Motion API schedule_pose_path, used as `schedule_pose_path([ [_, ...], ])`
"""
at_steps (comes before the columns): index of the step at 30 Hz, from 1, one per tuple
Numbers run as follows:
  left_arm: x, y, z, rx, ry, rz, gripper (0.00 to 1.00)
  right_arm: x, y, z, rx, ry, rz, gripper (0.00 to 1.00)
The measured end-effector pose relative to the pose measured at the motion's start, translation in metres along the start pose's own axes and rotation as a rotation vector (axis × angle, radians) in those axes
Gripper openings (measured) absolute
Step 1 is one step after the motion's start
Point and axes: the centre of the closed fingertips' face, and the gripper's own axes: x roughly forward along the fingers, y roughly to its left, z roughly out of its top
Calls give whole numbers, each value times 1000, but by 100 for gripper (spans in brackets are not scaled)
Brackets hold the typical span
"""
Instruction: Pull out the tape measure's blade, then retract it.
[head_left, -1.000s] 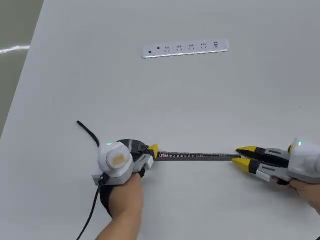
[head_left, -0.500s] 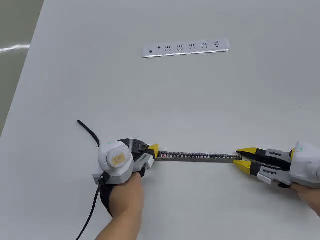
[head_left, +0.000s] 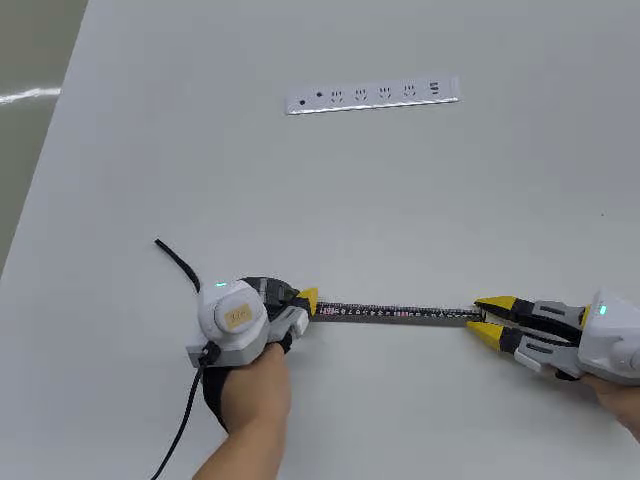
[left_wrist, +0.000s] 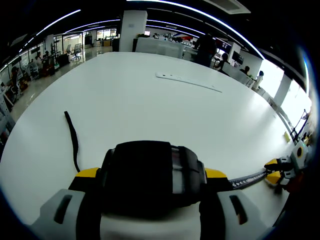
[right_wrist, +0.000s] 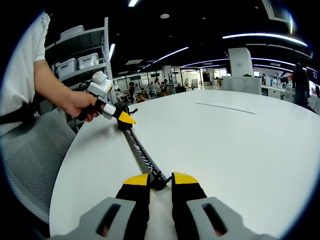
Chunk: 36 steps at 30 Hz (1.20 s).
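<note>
Open tabletop (head_left: 420, 200) runs between the far power strip (head_left: 372, 97) and the near blade (head_left: 395, 314), which bars passage from the tape measure (head_left: 268, 290) rightward. A black strap (head_left: 176, 262) lies flat near left.

The tape measure (left_wrist: 150, 177) sits on the table (head_left: 420, 210). Its blade (head_left: 395, 314) runs out to its right. A strap (head_left: 175, 262) lies just left of it. The power strip (head_left: 372, 96) lies far behind it.

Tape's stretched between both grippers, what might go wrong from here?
The right gripper pinches just the tip of the blade; if it slips, the blade would likely whip back into the case. The left gripper clamps the rounded case, so a harder pull might twist it loose.
</note>
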Motion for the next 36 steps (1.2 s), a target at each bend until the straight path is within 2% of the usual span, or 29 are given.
schedule_pose_path([
  [3, 0, 1, 0, 2, 5, 2, 78, 3, 2, -2, -32, 5, 4, 15],
  [12, 0, 1, 0, 4, 5, 1, 78, 4, 0, -2, -53, 10, -4, 14],
  [36, 0, 0, 0, -1, 10, -3, 78, 39, 13, 3, -86, 9, 33, 15],
])
